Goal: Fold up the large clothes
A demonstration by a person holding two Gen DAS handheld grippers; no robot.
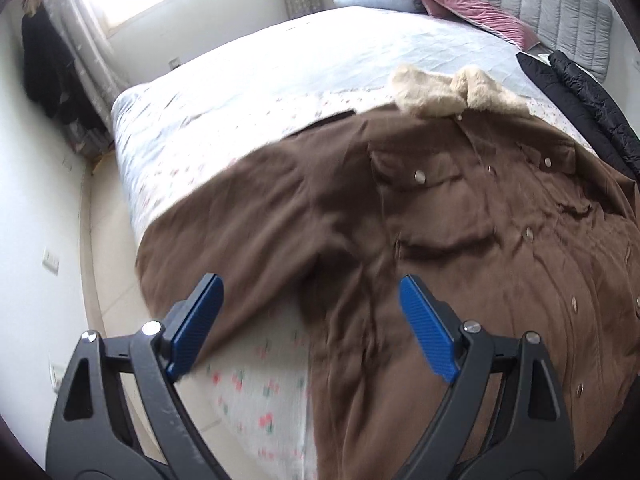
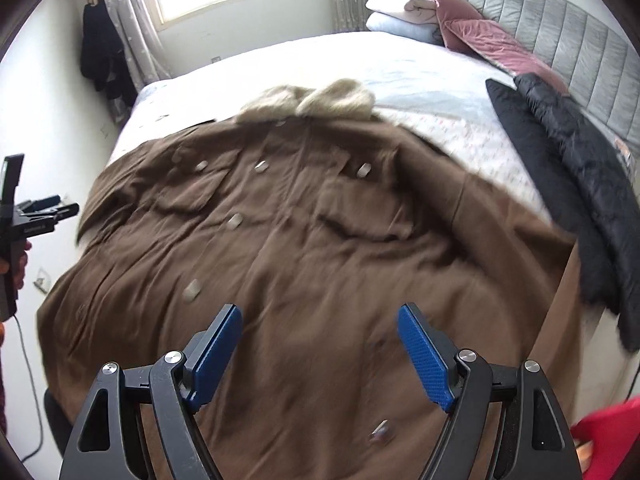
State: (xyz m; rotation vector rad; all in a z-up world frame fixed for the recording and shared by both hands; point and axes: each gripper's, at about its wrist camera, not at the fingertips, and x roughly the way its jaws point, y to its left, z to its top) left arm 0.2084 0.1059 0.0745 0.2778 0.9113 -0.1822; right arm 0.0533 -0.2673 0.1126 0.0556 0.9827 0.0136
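Observation:
A large brown coat (image 1: pixel 440 240) with silver snaps and a beige fur collar (image 1: pixel 452 88) lies spread front-up on the bed; it also shows in the right wrist view (image 2: pixel 304 248), collar (image 2: pixel 320 100) at the far end. My left gripper (image 1: pixel 312 312) is open and empty, hovering above the coat's left sleeve near the bed's edge. My right gripper (image 2: pixel 320 340) is open and empty above the coat's lower right part. The left gripper's body (image 2: pixel 24 216) shows at the left edge of the right wrist view.
The bed (image 1: pixel 280 60) has a pale quilt. A black puffer jacket (image 2: pixel 572 184) lies to the right of the coat. Folded blankets and pink pillows (image 2: pixel 452 20) sit by the grey headboard (image 2: pixel 560 36). Dark clothes (image 2: pixel 100 52) hang by the window curtain. Floor runs along the bed's left side (image 1: pixel 92 240).

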